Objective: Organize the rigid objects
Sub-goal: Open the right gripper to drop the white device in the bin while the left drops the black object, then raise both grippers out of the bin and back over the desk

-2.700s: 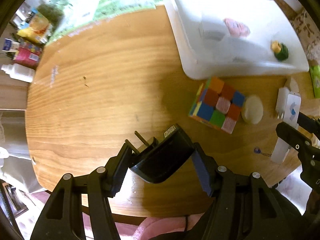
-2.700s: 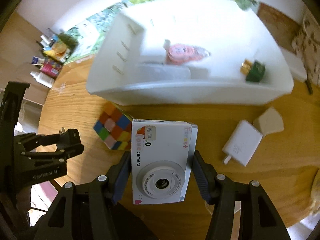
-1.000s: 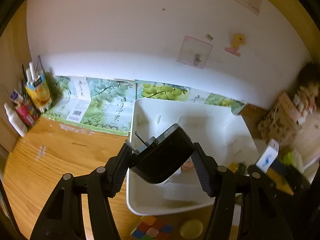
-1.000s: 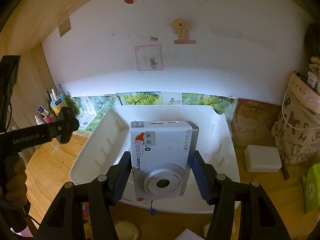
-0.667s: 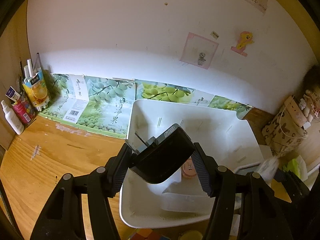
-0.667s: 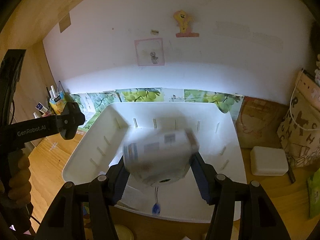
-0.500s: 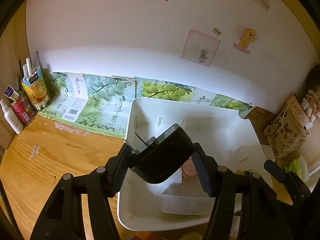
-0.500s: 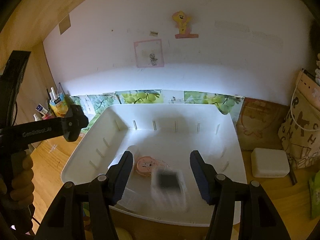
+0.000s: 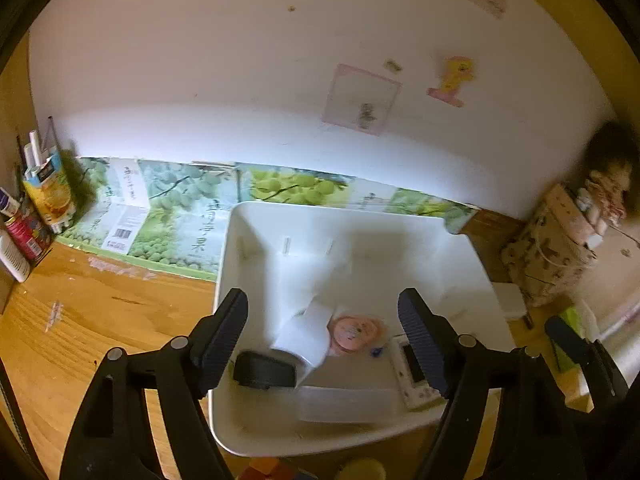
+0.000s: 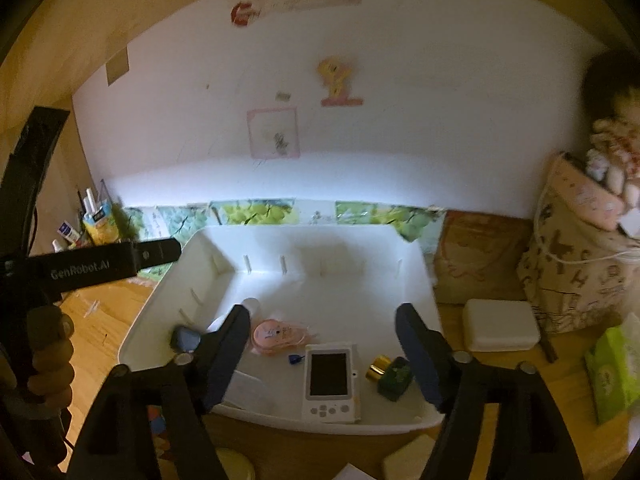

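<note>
L tongs [image 9: 322, 334]: jaws spreading, nothing pinched between the pads; they hang above the white bin [image 9: 472, 264], which sits on the wooden table [image 9: 100, 320] against the wall. Black charger [image 9: 265, 370] lies on the bin floor at approx 7 o'clock from the tongs' midpoint, just inside the L pad, clear of both pads; blurred in this view. Same charger shows in the R wrist view as a dark blurred lump [image 10: 185, 339] near the bin's L wall, partly behind the R tongs' own L finger.

R tongs [image 10: 322, 356]: jaws likewise spreading, nothing gripped; also above the bin. White camera [image 10: 330, 382] lies flat on the bin floor, screen up, at 6 o'clock from the midpoint, between the two pads in frame but well below them, touching neither. In the L wrist view the camera [image 9: 412, 376] sits at approx 4 o'clock from the L tongs' midpoint, partly hidden by the R pad.

Other bin contents: pink round case [image 10: 276, 334] at approx 10 o'clock from the camera; small blue tag [image 10: 297, 359] just L of the camera; green bottle w/ gold cap [image 10: 394, 376] at 3 o'clock, just beside it.

A hand [image 10: 44, 364] grips the L tool's handle at the R view's 9 o'clock edge.
</note>
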### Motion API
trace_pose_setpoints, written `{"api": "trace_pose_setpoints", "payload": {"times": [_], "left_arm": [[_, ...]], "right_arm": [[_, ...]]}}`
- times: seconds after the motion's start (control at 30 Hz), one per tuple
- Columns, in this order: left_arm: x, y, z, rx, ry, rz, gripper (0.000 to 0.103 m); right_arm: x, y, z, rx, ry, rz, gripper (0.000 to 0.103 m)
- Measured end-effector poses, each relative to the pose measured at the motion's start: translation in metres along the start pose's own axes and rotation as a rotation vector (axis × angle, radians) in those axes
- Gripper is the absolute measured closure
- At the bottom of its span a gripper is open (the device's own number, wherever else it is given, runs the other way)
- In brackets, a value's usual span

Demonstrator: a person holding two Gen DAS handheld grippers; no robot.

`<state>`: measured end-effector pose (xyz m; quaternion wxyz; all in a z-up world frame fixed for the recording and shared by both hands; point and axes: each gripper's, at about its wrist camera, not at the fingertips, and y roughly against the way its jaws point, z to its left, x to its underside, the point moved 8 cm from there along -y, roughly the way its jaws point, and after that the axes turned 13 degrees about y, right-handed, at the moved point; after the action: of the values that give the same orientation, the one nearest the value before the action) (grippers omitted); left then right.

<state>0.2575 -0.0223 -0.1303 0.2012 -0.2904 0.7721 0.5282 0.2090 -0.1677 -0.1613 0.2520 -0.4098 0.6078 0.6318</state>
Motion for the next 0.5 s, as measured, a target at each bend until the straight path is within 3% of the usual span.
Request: {"api": "trace_pose_setpoints", "payload": {"times": [0.3,0.5], "left_arm": [[0.004,0.029,-0.006,0.069,-0.047,-0.007,0.018],[0.008,0.043,0.005,0.084,-0.077,-0.012,0.018]], "right_arm": [[-0.006,0.049,0.007,0.155,0.009,-0.043,0.022],[0.006,0.069,0.015,0.2,-0.016,-0.035,0.022]]}}
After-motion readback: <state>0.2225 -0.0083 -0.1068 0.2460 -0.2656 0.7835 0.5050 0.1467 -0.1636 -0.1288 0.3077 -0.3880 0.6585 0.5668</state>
